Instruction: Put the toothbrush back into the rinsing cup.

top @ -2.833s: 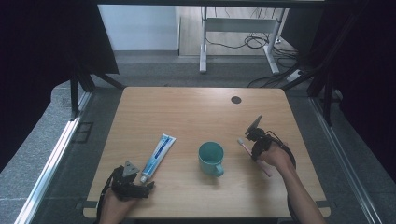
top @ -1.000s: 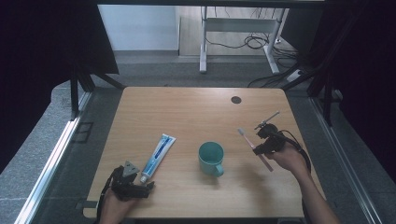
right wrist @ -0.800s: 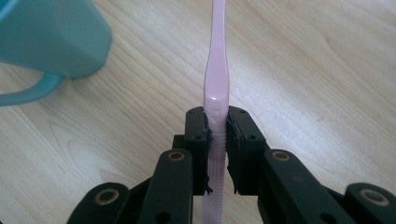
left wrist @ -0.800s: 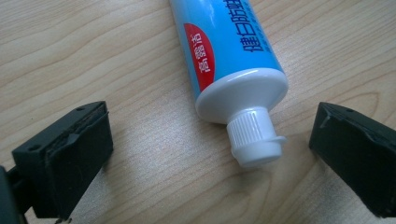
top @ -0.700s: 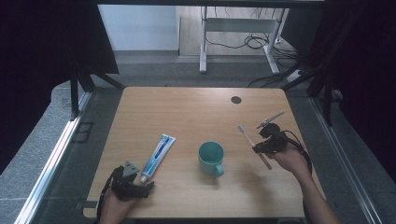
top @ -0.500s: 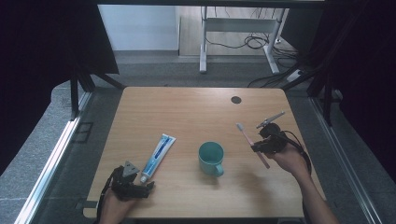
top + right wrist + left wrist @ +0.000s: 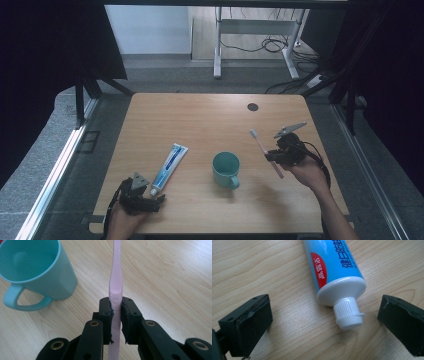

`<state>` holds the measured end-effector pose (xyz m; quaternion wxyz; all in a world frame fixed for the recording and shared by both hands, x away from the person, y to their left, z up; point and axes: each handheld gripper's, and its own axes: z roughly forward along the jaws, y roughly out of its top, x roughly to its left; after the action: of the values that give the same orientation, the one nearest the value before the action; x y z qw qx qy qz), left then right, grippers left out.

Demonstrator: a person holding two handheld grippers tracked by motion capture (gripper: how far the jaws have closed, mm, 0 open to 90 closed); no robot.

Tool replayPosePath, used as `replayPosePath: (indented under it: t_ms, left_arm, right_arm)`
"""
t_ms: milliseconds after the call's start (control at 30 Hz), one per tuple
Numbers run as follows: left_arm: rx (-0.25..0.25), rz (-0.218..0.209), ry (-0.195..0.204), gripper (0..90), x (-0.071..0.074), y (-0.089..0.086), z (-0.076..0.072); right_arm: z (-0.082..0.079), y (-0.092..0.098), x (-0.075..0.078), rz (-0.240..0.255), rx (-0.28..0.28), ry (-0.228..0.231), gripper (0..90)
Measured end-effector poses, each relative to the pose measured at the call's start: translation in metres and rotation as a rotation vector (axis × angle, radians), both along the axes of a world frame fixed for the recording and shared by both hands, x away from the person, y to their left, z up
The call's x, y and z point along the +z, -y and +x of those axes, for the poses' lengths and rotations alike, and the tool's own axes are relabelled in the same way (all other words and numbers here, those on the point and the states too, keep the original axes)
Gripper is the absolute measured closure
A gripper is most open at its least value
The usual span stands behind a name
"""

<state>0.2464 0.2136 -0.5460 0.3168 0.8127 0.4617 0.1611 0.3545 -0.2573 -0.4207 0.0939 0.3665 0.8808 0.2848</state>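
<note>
Pinching a pink toothbrush beside the teal mug, the right gripper hovers; up close, the left gripper, spread, flanks a toothpaste tube printed "高露洁".

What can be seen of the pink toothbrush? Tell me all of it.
The toothbrush is pale pink, apparently plastic, with a slim handle and a small whitish head at its far end. The right gripper is shut on its handle partway along, pads pressing both sides. It is held off the table, the head pointing up and away from the person, to the right of the teal mug without touching it.
</note>
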Motion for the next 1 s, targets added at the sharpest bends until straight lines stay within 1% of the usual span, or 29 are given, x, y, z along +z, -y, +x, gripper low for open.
replayPosePath:
  t_ms: [200, 267, 300, 333, 367, 533, 667, 767, 800, 1000]
  left_arm:
    - [0.0, 0.0, 0.0, 0.0, 0.0, 0.0, 0.0]
    - [0.0, 0.0, 0.0, 0.0, 0.0, 0.0, 0.0]
    - [0.0, 0.0, 0.0, 0.0, 0.0, 0.0, 0.0]
    - [0.0, 0.0, 0.0, 0.0, 0.0, 0.0, 0.0]
    - [0.0, 0.0, 0.0, 0.0, 0.0, 0.0, 0.0]
    - [0.0, 0.0, 0.0, 0.0, 0.0, 0.0, 0.0]
    - [-0.002, 0.001, 0.001, 0.0, 0.0, 0.0, 0.0]
    - [-0.002, 0.001, 0.001, 0.0, 0.0, 0.0, 0.0]
    - [-0.002, 0.001, 0.001, 0.0, 0.0, 0.0, 0.0]
    - [-0.002, 0.001, 0.001, 0.0, 0.0, 0.0, 0.0]
  right_arm:
    - [-0.003, -0.001, 0.001, 0.033, 0.017, 0.039, 78.3]
    - [-0.004, -0.002, 0.001, 0.049, 0.019, 0.054, 78.3]
    - [-0.004, -0.002, 0.001, 0.049, 0.019, 0.054, 78.3]
    - [-0.005, -0.002, 0.001, 0.067, 0.021, 0.068, 78.3]
    - [-0.005, -0.002, 0.001, 0.074, 0.024, 0.072, 78.3]
    - [-0.007, -0.003, 0.002, 0.099, 0.025, 0.103, 78.4]
    - [-0.009, -0.006, 0.005, 0.123, 0.035, 0.117, 78.4]
    - [-0.01, -0.008, 0.007, 0.127, 0.038, 0.127, 78.4]
    - [-0.01, -0.01, 0.009, 0.138, 0.042, 0.127, 78.4]
    - [-0.01, -0.016, 0.015, 0.163, 0.056, 0.148, 78.4]
